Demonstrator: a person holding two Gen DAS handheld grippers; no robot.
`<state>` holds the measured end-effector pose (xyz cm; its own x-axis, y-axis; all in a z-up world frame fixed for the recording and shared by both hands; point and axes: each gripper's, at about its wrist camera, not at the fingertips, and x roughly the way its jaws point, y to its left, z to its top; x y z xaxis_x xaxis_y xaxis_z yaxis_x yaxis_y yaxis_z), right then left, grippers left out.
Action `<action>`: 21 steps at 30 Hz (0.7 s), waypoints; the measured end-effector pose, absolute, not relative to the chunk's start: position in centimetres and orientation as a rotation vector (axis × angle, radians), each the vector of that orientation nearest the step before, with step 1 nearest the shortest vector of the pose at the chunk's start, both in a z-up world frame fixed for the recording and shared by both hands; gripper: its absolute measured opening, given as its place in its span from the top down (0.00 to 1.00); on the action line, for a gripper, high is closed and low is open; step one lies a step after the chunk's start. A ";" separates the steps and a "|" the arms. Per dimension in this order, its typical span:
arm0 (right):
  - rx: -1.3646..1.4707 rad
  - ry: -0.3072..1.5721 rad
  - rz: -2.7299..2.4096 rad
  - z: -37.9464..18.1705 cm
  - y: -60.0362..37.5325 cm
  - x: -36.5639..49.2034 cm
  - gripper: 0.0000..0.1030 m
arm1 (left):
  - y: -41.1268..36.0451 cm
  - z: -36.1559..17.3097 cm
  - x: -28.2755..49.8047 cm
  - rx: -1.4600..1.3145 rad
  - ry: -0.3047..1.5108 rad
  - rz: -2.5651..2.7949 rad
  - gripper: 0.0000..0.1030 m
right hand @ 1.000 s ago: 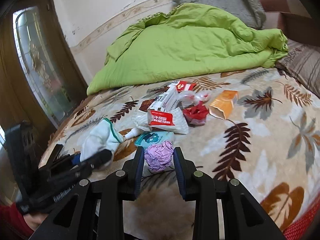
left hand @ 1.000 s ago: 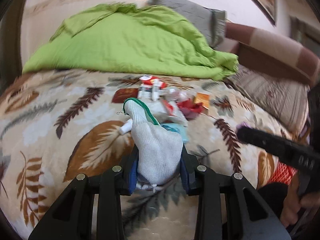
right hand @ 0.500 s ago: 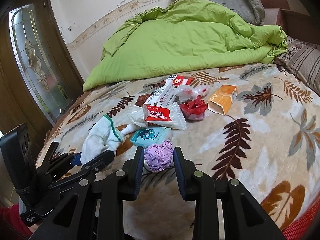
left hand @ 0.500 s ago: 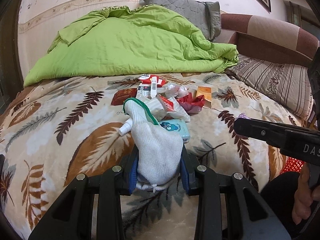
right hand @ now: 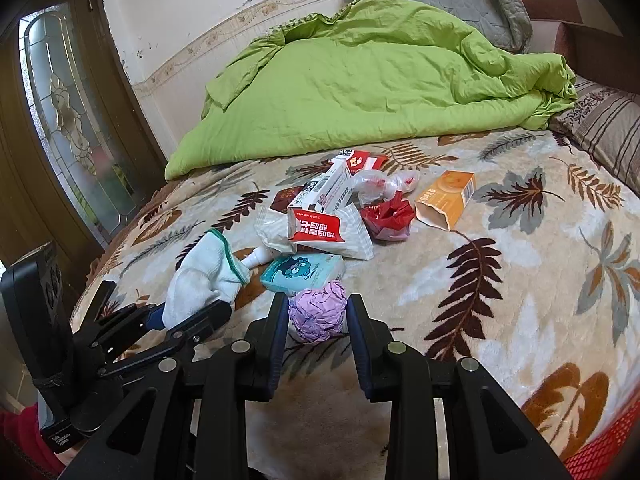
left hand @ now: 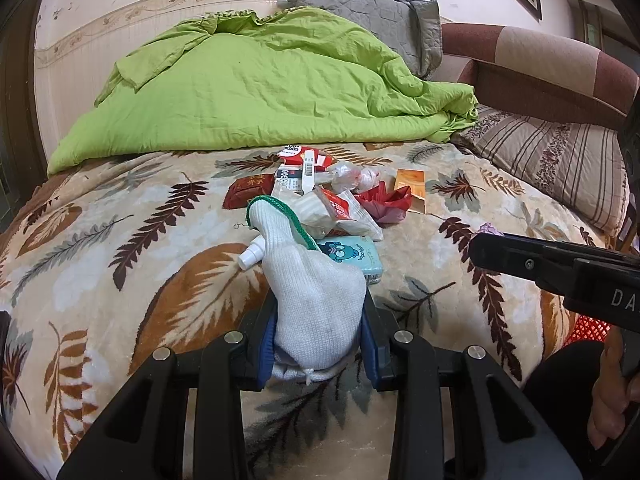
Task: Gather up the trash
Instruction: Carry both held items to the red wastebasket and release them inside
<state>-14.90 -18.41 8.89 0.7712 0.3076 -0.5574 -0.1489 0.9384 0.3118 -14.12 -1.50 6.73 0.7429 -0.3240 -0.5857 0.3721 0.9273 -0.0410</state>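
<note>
My left gripper (left hand: 319, 334) is shut on a white sock with a green cuff (left hand: 308, 288), held above the leaf-patterned bedspread; the same sock (right hand: 200, 280) shows at the left of the right wrist view. A crumpled purple paper ball (right hand: 319, 312) sits between the fingers of my right gripper (right hand: 318, 320), which is shut on it. Beyond both lies a trash heap: a teal tissue pack (right hand: 302, 272), a white-and-red wrapper (right hand: 328, 232), a red crumpled wrapper (right hand: 386, 216), an orange box (right hand: 444, 198), a white carton (right hand: 324, 190) and a small white bottle (left hand: 252, 252).
A green quilt (left hand: 272, 88) is heaped at the far side of the bed, with a grey pillow (left hand: 368, 16) behind it and a striped pillow (left hand: 560, 160) to the right. A red mesh basket (left hand: 590, 328) peeks at the lower right. A glazed wooden door (right hand: 68, 128) stands left.
Both grippers have tilted and drawn back slightly from the heap while keeping hold of the sock and the paper ball. The trash on the bed has not moved.
</note>
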 end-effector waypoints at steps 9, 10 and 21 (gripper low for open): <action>0.456 0.637 0.244 9.9 -23.4 -18.4 0.69 | -2.9 8.4 -15.6 0.078 0.600 -0.538 0.67; 0.468 0.631 0.235 10.2 -24.1 -19.1 0.69 | -3.3 8.7 -15.8 0.078 0.603 -0.568 0.67; 0.572 0.529 -0.103 13.0 -37.7 -31.4 0.69 | -16.0 13.9 -20.6 0.141 0.627 -0.999 0.67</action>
<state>-31.42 -37.74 13.00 0.8623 0.0506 -0.5039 0.2366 0.8394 0.4893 -20.55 -15.95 13.92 0.3823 -0.7409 -0.5521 0.8192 0.5482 -0.1684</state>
